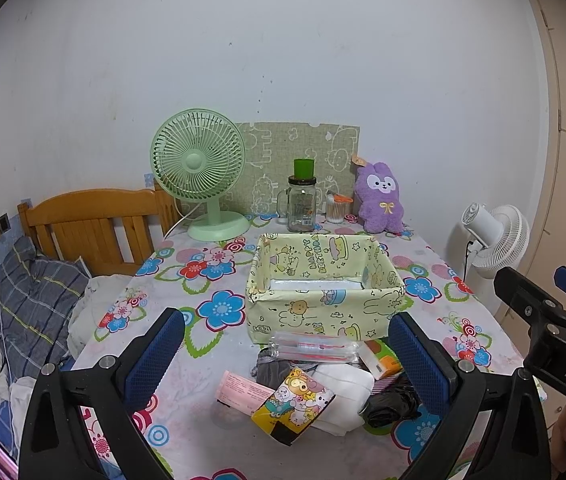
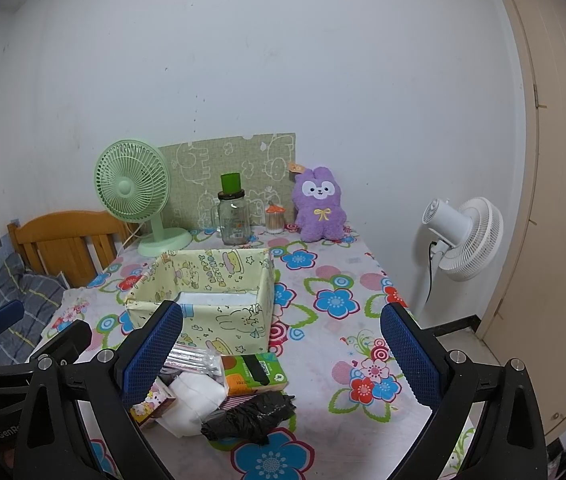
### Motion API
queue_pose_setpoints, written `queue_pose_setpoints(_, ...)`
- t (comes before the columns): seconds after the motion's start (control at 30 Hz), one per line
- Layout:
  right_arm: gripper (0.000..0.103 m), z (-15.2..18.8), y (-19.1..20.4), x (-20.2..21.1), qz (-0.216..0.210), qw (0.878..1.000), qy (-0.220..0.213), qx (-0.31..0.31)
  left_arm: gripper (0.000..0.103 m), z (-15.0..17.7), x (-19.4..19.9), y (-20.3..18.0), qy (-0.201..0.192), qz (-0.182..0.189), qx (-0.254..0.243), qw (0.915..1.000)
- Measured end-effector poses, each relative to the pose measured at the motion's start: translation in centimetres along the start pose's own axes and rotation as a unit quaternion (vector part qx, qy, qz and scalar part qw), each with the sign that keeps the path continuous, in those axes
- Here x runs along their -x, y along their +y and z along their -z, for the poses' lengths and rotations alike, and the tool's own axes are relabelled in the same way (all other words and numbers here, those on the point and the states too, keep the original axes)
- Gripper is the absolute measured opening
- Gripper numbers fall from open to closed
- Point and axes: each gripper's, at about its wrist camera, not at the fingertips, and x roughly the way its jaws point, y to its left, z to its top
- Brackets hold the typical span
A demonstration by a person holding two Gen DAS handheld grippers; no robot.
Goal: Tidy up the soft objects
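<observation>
Several soft things lie heaped on the table (image 1: 203,360) just in front of the yellow cartoon-print fabric box (image 1: 323,304): a white folded cloth (image 1: 343,388), a crumpled black plastic bag (image 2: 251,414), a grey fabric piece (image 1: 273,370), a cartoon-print tissue pack (image 1: 293,404), a pink packet (image 1: 243,392), a green and orange tissue pack (image 2: 253,372) and a clear bag of straws (image 1: 311,348). The straw bag touches the box's front wall, with the grey piece just below it; the white cloth sits between the cartoon pack and the black bag. The box stands open-topped in the middle of the table, with only a pale lining showing inside.

The left claw (image 1: 289,354) hangs above the heap with its blue-padded fingers (image 1: 155,356) wide apart, holding nothing. The right claw (image 2: 283,356) is just beside it on the right, fingers (image 2: 411,354) likewise spread and empty, with its left pad over the pile's edge.

The table wears a flowered cloth. Behind the box, along the wall, stand a green desk fan (image 1: 199,168), a glass jar with a green lid (image 1: 302,200), a small container of cotton swabs (image 1: 337,210) and a purple plush rabbit (image 1: 381,196), with a green patterned board (image 1: 303,152) leaning behind them. Left of the table is a bed with a wooden headboard (image 1: 91,220) and a striped pillow (image 1: 31,300). A white standing fan (image 2: 463,236) is on the right, near a beige door (image 2: 555,200).
</observation>
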Motion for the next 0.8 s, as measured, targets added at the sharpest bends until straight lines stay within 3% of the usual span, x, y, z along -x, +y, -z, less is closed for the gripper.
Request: queue_pose_setpoints(0.8, 0.100, -0.09, 0.64, 0.43, -0.013, 1.000, -0.005, 0.006, 0.099, -0.23, 0.62, -0.44, -0.004, 0.018, -0.006, 0.9998)
